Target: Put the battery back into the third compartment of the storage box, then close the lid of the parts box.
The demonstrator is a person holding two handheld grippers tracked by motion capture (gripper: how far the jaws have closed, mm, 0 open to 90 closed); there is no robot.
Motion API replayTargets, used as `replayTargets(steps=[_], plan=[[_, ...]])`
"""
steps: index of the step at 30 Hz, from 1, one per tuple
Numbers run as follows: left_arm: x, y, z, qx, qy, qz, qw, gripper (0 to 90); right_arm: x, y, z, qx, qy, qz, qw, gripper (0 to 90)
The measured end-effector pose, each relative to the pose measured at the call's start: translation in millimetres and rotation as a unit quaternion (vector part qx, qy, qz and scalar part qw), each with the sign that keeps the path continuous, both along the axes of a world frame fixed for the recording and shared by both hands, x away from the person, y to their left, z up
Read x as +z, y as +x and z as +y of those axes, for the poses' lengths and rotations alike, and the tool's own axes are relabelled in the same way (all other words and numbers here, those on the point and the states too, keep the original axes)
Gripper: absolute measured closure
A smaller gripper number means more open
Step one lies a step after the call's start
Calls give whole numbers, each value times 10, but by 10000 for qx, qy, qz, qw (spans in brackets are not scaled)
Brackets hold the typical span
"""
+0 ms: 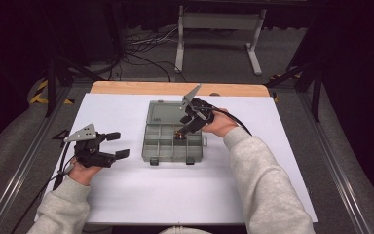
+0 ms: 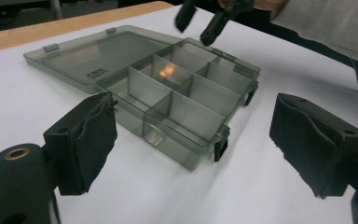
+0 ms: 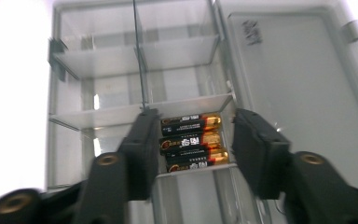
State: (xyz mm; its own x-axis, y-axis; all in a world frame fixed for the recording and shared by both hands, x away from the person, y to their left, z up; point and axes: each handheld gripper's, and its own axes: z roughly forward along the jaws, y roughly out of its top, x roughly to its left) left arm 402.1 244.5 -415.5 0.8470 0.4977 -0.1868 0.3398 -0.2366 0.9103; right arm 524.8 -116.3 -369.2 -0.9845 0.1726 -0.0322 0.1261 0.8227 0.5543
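Your right gripper (image 1: 184, 127) hangs over the open organizer box (image 1: 152, 146), which sits near the middle of the table (image 1: 126, 204), a little toward the far edge, with its lid (image 1: 163, 113) folded flat toward that edge. In the right gripper view its jaws stand apart with nothing pinched between them, and below the gap three batteries (image 3: 190, 142) lie side by side in one compartment, gold ends all pointing the same way. From the high view that compartment is in the right part of the box, on the side nearest the lid hinge; the left gripper view catches the same spot as an orange glint (image 2: 167, 72) behind a divider. Your left gripper (image 1: 118, 145) rests well apart from the box, near the table's left edge, jaws spread wide and holding nothing, pointed toward the box. The step in hand looks like stocking the box with batteries, and the jaws have the look of a release over the compartment (though whether you are leaving or coming in for one I cannot tell from this). If more cells are to go in, the next move calls for lifting straight up clear of the divider walls before swinging away, since the jaw tips sit close to them; if the box is done, the lid needs folding over from the far side, with the left gripper steadying the near wall
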Motion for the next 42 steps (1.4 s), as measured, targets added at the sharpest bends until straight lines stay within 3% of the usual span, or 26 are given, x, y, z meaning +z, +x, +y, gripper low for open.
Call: replayTargets(steps=[3, 9, 13, 18, 24, 25, 28, 32, 36, 39, 42], plan=[[43, 55, -2, -22, 48, 86, 9999, 232, 102, -75, -98, -112, 247, -74, 9996, 653], [112, 179, -22, 74, 240, 163, 9996, 401, 222, -238, -272, -336, 454, -270, 9980, 812], [121, 279, -69, 72, 517, 284, 9982, 638, 274, -297, -372, -573, 507, -369, 9964, 875], [148, 375, -137, 239, 763, 264, 9964, 887, 260, -321, -455, -751, 484, -444, 9950, 900], [176, 507, -238, 357, 983, 434, 9936, 895, 203, -244, -554, -1138, 439, -382, 9918, 900], [186, 569, -274, 427, 1122, 449, 9918, 895, 198, -232, -569, -1206, 422, -393, 9910, 900], [192, 627, -309, 530, 1168, 531, 9903, 895, 191, -210, -593, -1278, 416, -392, 9902, 900], [199, 772, -420, 735, 1395, 726, 9848, 895, 151, -145, -641, -1493, 369, -371, 9874, 900], [185, 868, -463, 742, 1469, 837, 9828, 895, 106, -86, -660, -1628, 327, -327, 9856, 900], [172, 966, -517, 773, 1588, 938, 9798, 896, 75, -47, -659, -1699, 284, -337, 9845, 900], [169, 1036, -551, 775, 1668, 935, 9785, 896, 49, -1, -668, -1782, 236, -353, 9831, 900]])
